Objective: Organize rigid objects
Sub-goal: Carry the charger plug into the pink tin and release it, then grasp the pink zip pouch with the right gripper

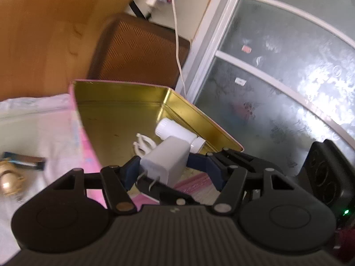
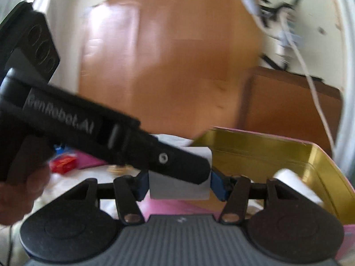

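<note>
Left gripper [image 1: 164, 166]: pads pinching a white plug adapter [image 1: 165, 160], prongs toward the camera. Right gripper [image 2: 179, 182]: blue pads flanking the same adapter; contact cannot be told. Just beyond: gold-lined pink tin [image 1: 124, 115] holding a white bottle [image 1: 177, 134] and white clips [image 1: 143, 144].

Tin [image 1: 124, 119]: gold metal inside, glossy and reflective, pink printed outside. Charger [image 1: 164, 161]: white plastic, matt, bare metal prongs. Bottle [image 1: 175, 133]: smooth white plastic. Left gripper [image 1: 168, 166]: matt black plastic, blue pads [image 1: 131, 170] that look rubbery. Panel [image 2: 168, 66] behind: smooth wood-look finish. Door [image 1: 277, 71]: frosted glass.
</note>
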Available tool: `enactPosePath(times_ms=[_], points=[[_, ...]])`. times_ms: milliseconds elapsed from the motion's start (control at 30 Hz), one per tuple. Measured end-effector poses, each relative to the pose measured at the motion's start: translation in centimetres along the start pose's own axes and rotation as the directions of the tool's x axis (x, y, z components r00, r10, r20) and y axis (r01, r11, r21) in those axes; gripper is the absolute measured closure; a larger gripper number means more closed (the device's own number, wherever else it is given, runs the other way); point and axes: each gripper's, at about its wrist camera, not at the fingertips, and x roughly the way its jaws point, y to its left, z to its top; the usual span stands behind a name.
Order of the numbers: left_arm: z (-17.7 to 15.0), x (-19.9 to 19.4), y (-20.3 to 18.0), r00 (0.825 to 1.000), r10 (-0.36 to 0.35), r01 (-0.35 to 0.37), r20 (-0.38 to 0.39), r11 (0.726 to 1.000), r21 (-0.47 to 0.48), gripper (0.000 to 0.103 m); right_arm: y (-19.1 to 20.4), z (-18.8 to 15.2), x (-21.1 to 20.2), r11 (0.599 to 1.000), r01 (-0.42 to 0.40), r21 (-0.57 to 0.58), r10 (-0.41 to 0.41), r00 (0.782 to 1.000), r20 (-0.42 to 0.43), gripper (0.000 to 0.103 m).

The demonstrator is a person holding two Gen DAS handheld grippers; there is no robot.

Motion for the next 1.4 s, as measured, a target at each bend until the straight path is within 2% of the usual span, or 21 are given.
enactPosePath(times_ms=[67,200,233,267,333,500,667,833,933,1200,1300,1400], points=[[0.1,1.4,-0.8,0.999,0.033,-0.033,-0.006,0.999,0.026,0.036,-1.5,-0.3,0.5,0.999,0.024,0.031,-0.024,1.0,-0.016,0.049],[0.1,2.7,-1.0,0.996,0.084,-0.084,-0.022,0.996,0.033,0.036,-3.8,-0.8,2.7,0.987,0.154,0.049,-0.151,0.986,-0.069,0.049],[0.1,2.6,-0.8,0.995,0.099,-0.099,-0.019,0.995,0.031,0.036,-4.3,-1.0,3.3,0.977,0.207,0.052,-0.203,0.976,-0.075,0.033],[0.1,2.4,-0.7,0.993,0.114,-0.113,-0.013,0.993,0.025,0.035,-4.9,-1.3,3.3,0.969,0.236,0.075,-0.232,0.971,-0.059,0.03],[0.1,1.4,-0.2,0.991,0.13,-0.13,0.011,0.991,0.005,0.035,-5.7,-1.7,2.9,0.94,0.313,0.134,-0.31,0.95,-0.043,0.032],[0.3,0.0,0.1,0.974,0.22,-0.22,0.054,0.975,-0.005,0.035,-5.8,-1.9,0.5,0.928,0.309,0.208,-0.322,0.946,0.029,0.034],[-0.4,-1.9,-0.2,0.937,0.337,-0.34,0.088,0.94,0.023,0.035,-3.6,-1.8,-1.4,0.941,0.271,0.2,-0.29,0.955,0.068,0.034],[-1.3,-4.4,0.7,0.889,0.446,-0.45,0.103,0.893,0.015,0.035,-1.3,-1.0,-1.6,0.96,0.224,0.169,-0.241,0.966,0.092,0.034],[-1.9,-6.4,1.8,0.854,0.509,-0.511,0.107,0.859,-0.007,0.034,0.2,-0.5,-1.4,0.968,0.196,0.155,-0.213,0.972,0.103,0.034],[-3.6,-9.9,5.1,0.774,0.625,-0.622,0.097,0.78,-0.062,0.031,4.9,0.3,-0.6,0.988,0.128,0.092,-0.138,0.983,0.12,0.034],[-4.3,-10.9,6.1,0.754,0.65,-0.646,0.092,0.76,-0.076,0.031,6.5,0.4,-0.1,0.992,0.108,0.065,-0.115,0.987,0.112,0.034],[-5.1,-11.8,7.1,0.741,0.664,-0.658,0.094,0.747,-0.091,0.031,8.0,0.3,0.5,0.995,0.089,0.033,-0.092,0.991,0.095,0.034]])
